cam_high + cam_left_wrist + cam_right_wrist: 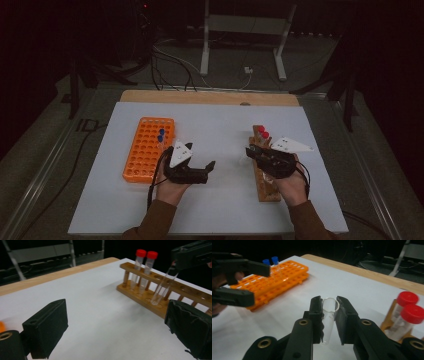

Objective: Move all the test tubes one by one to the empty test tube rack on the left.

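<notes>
The right gripper [329, 315] has its jaws clenched on an uncapped clear test tube [328, 322], gripping it near the open rim. It holds the tube tilted above the wooden rack [160, 293], the tube's bottom just over the rack's base board. That rack lies toward the right edge of the tabletop [220, 125], with two red-capped tubes [145, 265] standing at its far end. The left gripper [207, 167] hovers near the middle of the tabletop, jaws released and spread wide with nothing between them. Just beside it, toward the left edge, sits an orange rack [145, 147] carrying two blue-capped tubes [161, 135].
</notes>
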The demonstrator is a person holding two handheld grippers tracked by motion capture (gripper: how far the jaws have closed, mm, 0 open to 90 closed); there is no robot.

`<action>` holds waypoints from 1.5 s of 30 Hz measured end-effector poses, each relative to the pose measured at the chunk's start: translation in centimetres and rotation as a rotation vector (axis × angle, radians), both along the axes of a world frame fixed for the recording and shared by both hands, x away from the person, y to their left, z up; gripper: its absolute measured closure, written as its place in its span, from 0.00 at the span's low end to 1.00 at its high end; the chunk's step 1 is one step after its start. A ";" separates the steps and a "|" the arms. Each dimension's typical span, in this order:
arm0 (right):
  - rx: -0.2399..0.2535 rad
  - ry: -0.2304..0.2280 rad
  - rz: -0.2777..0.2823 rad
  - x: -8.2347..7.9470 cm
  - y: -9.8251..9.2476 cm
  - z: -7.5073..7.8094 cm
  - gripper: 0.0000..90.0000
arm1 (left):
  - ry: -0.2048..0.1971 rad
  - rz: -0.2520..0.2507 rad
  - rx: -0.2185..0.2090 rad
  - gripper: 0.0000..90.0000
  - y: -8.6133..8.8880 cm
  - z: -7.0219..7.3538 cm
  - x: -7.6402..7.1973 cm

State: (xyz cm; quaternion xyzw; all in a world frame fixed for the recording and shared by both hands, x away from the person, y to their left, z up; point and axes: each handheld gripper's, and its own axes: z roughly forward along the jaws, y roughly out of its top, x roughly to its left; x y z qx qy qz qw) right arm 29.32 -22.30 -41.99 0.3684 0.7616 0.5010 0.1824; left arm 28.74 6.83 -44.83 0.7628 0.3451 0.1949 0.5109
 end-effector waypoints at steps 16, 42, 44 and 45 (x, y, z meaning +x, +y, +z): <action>0.026 0.034 0.061 -0.3 1.4 -0.5 0.85 | 0.003 -0.086 0.025 0.16 -5.1 -1.1 -0.2; 0.038 0.062 0.102 -0.4 2.2 -0.8 0.85 | -0.028 -0.156 0.033 0.81 -7.2 -1.2 -0.6; 0.036 0.063 0.104 -0.4 2.2 -0.9 0.85 | -0.033 -0.162 0.038 0.83 -7.3 -1.2 -0.6; 0.034 0.065 0.105 -0.4 2.2 -0.8 0.85 | -0.035 -0.165 0.041 0.83 -7.3 -1.2 -0.7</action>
